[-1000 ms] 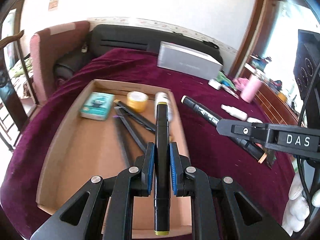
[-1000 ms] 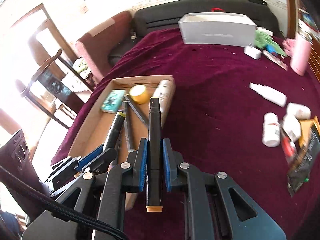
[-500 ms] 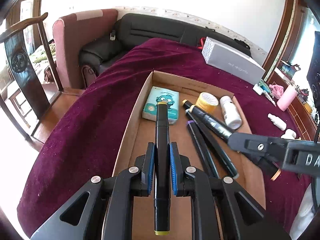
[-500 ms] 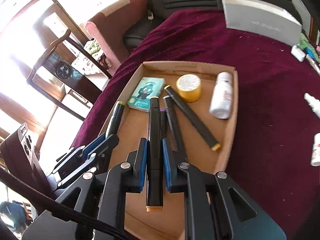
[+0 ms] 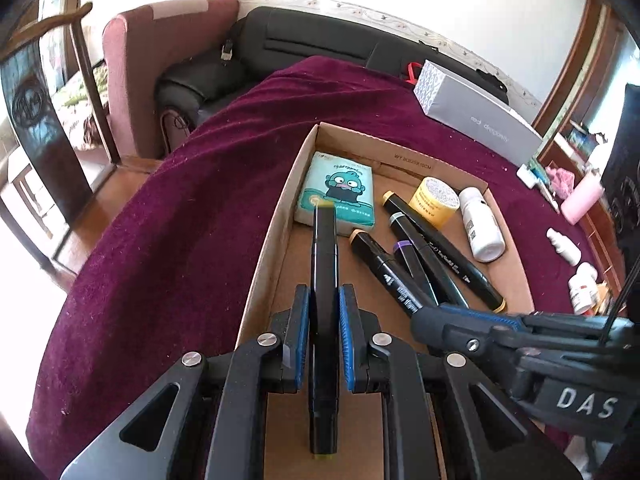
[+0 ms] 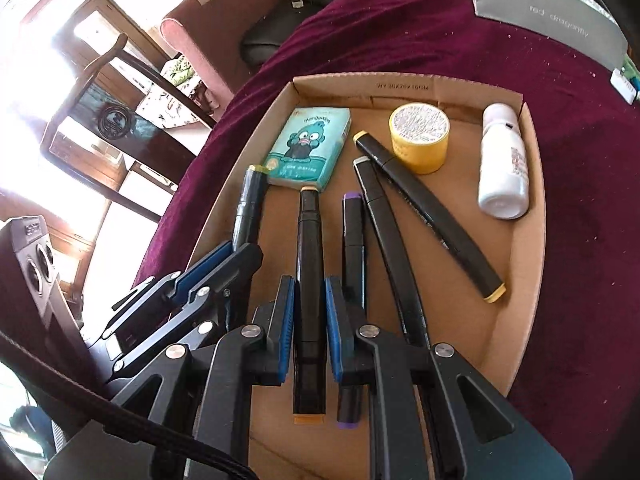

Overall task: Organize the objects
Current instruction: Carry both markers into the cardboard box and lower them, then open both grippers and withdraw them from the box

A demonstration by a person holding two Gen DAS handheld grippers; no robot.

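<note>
maroon cloth (image 5: 168, 264) covers the table, a cardboard tray (image 5: 276, 216) on it. left gripper (image 5: 323, 328) clamps a yellow-capped marker (image 5: 323, 264) over the tray; right gripper (image 6: 309, 312) clamps an orange-capped marker (image 6: 309, 256) beside it.

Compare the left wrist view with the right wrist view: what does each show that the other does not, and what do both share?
Only the left wrist view: a pink bottle and small white bottles on the cloth right of the box.

Only the right wrist view: the purple-capped marker's full length.

Both: the cardboard box, tissue pack, yellow jar, and each hand-held gripper, left and right, shut on a marker.
</note>
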